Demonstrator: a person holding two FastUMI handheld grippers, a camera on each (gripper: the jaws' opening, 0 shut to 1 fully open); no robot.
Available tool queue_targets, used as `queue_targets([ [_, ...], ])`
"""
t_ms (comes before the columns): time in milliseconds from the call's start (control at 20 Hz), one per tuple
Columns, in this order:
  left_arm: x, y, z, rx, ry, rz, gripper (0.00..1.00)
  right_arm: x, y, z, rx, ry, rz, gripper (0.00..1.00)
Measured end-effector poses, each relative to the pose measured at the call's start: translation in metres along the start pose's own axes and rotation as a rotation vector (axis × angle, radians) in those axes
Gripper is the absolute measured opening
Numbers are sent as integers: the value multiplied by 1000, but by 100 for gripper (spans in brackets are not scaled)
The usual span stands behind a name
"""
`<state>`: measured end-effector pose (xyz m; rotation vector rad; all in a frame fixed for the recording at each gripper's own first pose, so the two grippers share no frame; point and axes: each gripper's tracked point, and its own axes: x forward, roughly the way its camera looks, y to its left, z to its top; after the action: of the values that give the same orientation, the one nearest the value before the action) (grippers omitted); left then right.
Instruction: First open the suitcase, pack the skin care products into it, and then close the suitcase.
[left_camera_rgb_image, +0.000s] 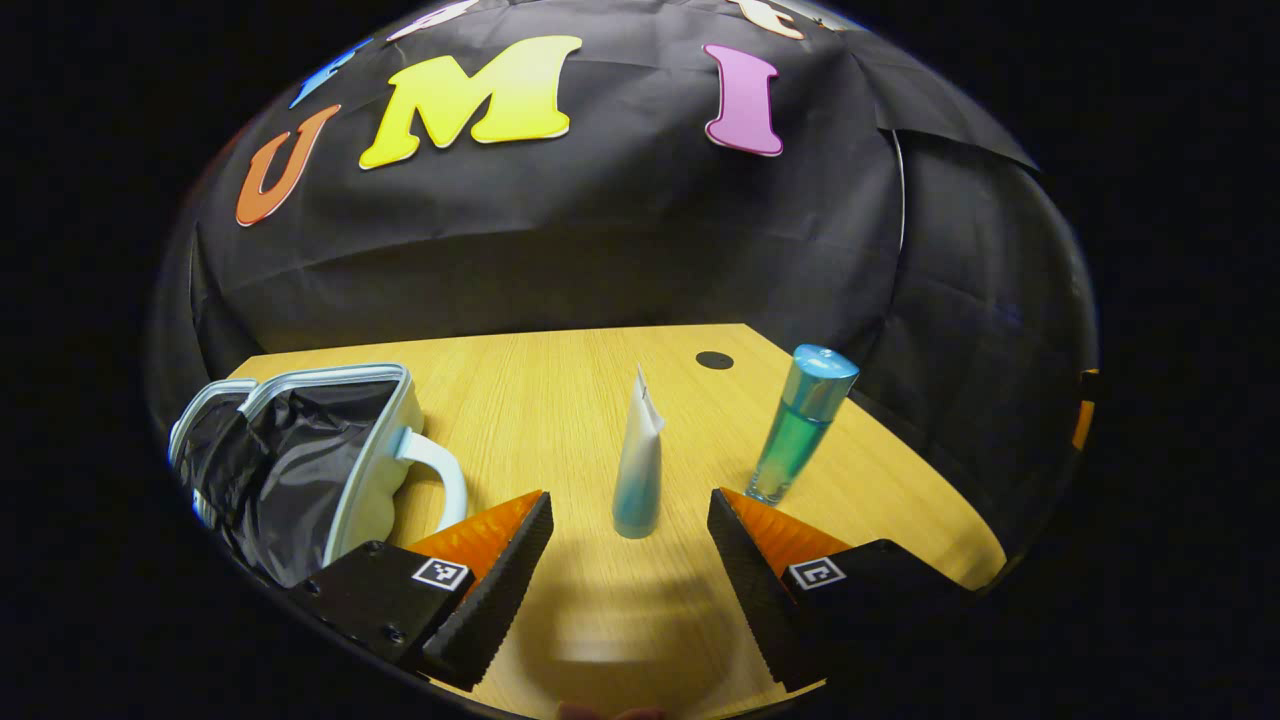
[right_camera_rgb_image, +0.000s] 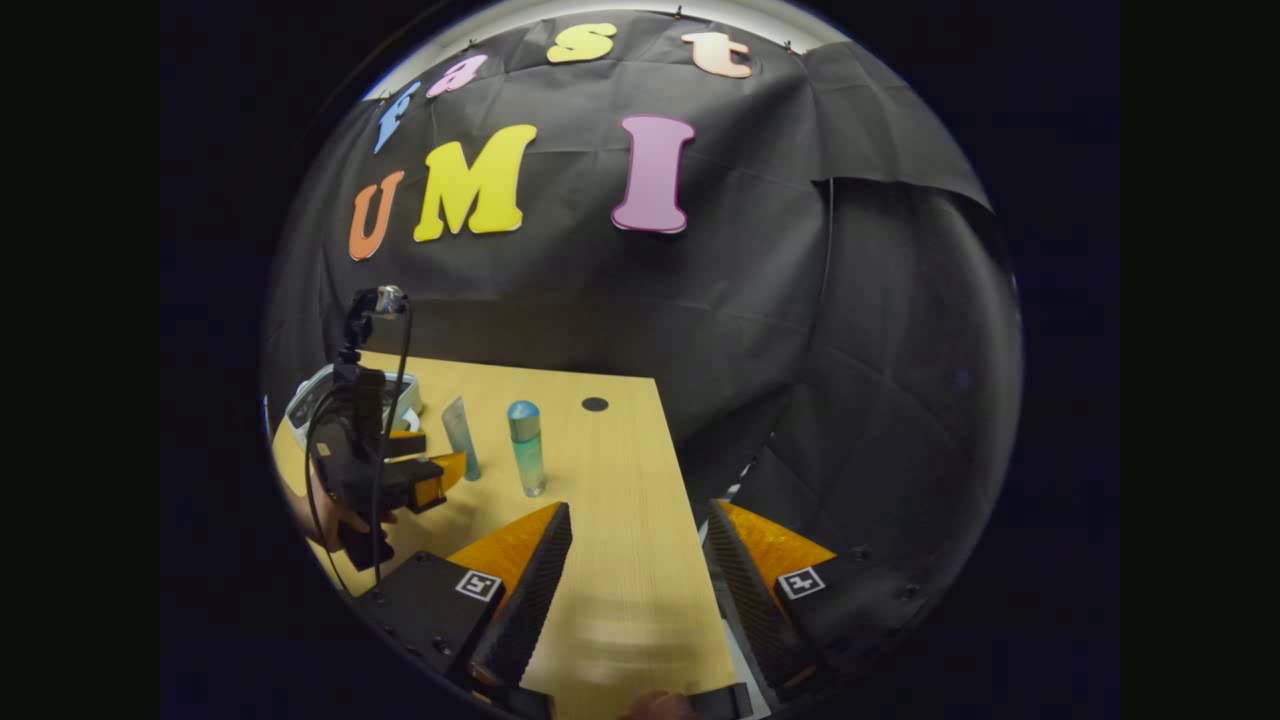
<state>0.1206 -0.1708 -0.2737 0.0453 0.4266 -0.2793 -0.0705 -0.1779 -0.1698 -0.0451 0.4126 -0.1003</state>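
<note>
- The suitcase (left_camera_rgb_image: 330, 460) sits open near the table's left edge in the left gripper view, its lid raised and tilted back; a dark fabric lining (left_camera_rgb_image: 270, 470) shows inside, and I cannot make out any product in it.
- A pale carry handle (left_camera_rgb_image: 435, 470) on the suitcase faces the table's middle.
- A squeeze tube (left_camera_rgb_image: 638, 470) stands upright on its cap in the middle of the wooden table (left_camera_rgb_image: 560, 390), crimped end up.
- A blue-green bottle (left_camera_rgb_image: 800, 425) with a blue cap stands upright just right of the tube, near the table's right edge; the two are apart.
- A small dark round hole (left_camera_rgb_image: 714, 360) lies near the table's far edge.
- The left gripper (left_camera_rgb_image: 630, 520) hovers with its fingers spread wide; the tube stands beyond the gap between the tips, untouched.
- In the right gripper view, the right gripper (right_camera_rgb_image: 638, 530) hangs over the table's right edge, fingers wide apart and holding nothing.
- That view also shows the left gripper, held by a hand (right_camera_rgb_image: 320, 515), standing between the camera and the suitcase and partly hiding it.
</note>
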Motion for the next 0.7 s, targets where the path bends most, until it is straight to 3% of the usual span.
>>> queue_targets([
  [300, 39, -8, -16, -5, 58, -17, 96, 3, -17, -9, 30, 36, -46, 82],
  [350, 43, -8, -18, 6, 63, -14, 100, 4, -17, -11, 32, 39, -48, 81],
  [400, 44, -6, -18, 12, 59, -8, 87, 6, -18, -11, 32, 43, -51, 81],
  [450, 46, -6, -17, 7, 55, -11, 83, 7, -19, -12, 34, 46, -53, 81],
  [650, 50, -3, -20, 18, 68, -6, 47, 14, -18, -8, 33, 44, -55, 81],
  [700, 49, -2, -20, 26, 71, -7, 43, 15, -16, -7, 32, 43, -51, 81],
])
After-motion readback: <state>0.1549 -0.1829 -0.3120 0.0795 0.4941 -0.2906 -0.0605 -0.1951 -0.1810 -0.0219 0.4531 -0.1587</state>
